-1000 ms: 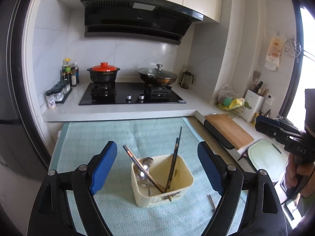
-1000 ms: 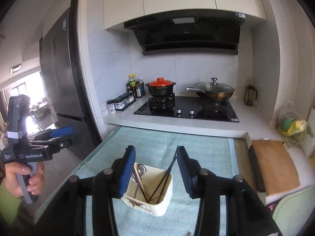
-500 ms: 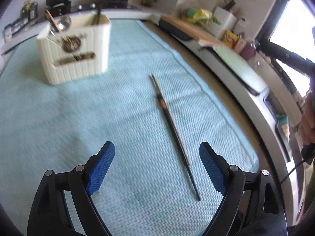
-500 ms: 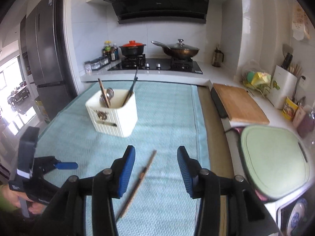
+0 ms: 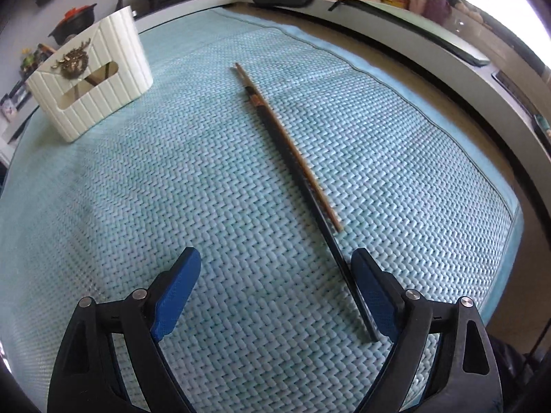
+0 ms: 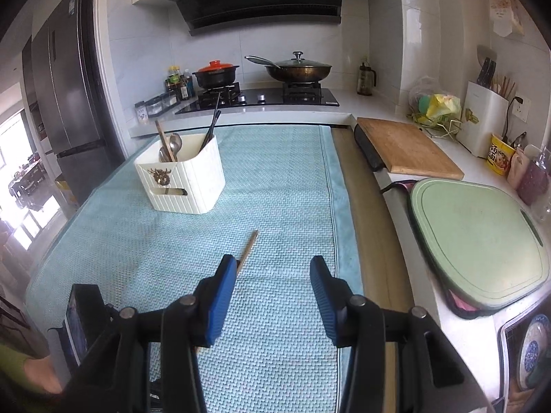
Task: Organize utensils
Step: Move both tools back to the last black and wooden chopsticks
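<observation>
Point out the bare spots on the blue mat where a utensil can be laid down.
Bare mat lies between the white caddy and the left gripper, left of the chopsticks. More lies between the chopsticks and the mat's counter-side edge. In the right wrist view, the strip behind the caddy toward the stove is bare. Crowded: the counter past the mat, with cutting boards.

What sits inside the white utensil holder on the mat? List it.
Inside the white utensil holder: metal spoons, a brown chopstick and dark chopsticks leaning out. Their lower ends are hidden by its wall, so anything lying at the bottom cannot be seen.
</observation>
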`<action>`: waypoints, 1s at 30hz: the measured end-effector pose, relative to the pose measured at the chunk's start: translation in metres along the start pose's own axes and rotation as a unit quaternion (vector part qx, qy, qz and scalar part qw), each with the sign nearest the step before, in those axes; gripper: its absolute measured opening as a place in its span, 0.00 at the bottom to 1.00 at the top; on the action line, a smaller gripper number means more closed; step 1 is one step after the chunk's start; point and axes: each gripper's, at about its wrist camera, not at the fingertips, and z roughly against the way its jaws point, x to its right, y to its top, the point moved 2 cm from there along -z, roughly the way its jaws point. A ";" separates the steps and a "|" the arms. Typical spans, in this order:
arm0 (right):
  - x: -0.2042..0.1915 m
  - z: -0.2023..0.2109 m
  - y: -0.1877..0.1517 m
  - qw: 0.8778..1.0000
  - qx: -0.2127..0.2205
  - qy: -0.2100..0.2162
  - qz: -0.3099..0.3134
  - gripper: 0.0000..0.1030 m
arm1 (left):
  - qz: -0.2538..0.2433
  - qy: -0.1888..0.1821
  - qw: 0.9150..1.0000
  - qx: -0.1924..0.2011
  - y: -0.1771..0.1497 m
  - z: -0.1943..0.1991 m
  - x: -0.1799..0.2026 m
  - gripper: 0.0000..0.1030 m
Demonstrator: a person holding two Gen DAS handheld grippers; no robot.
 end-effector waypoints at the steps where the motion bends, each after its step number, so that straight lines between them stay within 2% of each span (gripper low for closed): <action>1: -0.002 -0.004 0.002 1.000 -0.004 0.002 0.005 0.44 | 0.010 0.004 1.000 -0.001 0.000 0.001 -0.006 0.87; 4: -0.004 -0.028 0.005 0.999 -0.028 0.014 0.008 0.44 | 0.044 0.007 0.999 -0.003 -0.004 0.003 -0.027 0.86; 9: -0.006 -0.098 0.002 0.992 -0.099 0.072 -0.033 0.44 | 0.068 0.017 0.998 -0.001 -0.009 0.010 -0.047 0.86; 10: -0.006 -0.112 0.001 0.990 -0.109 0.077 -0.045 0.42 | 0.068 0.018 0.998 0.000 -0.009 0.011 -0.050 0.86; 11: -0.006 -0.129 0.002 0.988 -0.119 0.080 -0.055 0.36 | 0.069 0.016 0.997 0.000 -0.009 0.012 -0.052 0.86; 13: -0.006 -0.159 0.003 0.985 -0.136 0.076 -0.076 0.30 | 0.069 0.018 0.997 0.002 -0.012 0.014 -0.054 0.86; 16: -0.005 -0.203 0.008 0.979 -0.163 0.069 -0.103 0.28 | 0.067 0.021 0.998 0.001 -0.013 0.016 -0.058 0.86; 20: -0.021 -0.243 0.012 0.976 -0.197 0.050 -0.081 0.27 | 0.068 0.024 0.997 -0.002 -0.018 0.022 -0.064 0.86; 22: -0.030 -0.255 0.010 0.975 -0.213 0.028 -0.054 0.27 | 0.076 0.014 0.997 -0.007 -0.021 0.024 -0.078 0.86; 25: -0.031 -0.255 0.007 0.976 -0.214 0.004 -0.028 0.09 | 0.095 -0.011 0.995 -0.005 -0.017 0.032 -0.089 0.86; 30: -0.009 -0.231 -0.011 0.977 -0.208 -0.004 -0.032 0.06 | 0.096 -0.057 0.994 0.012 0.008 0.049 -0.099 0.86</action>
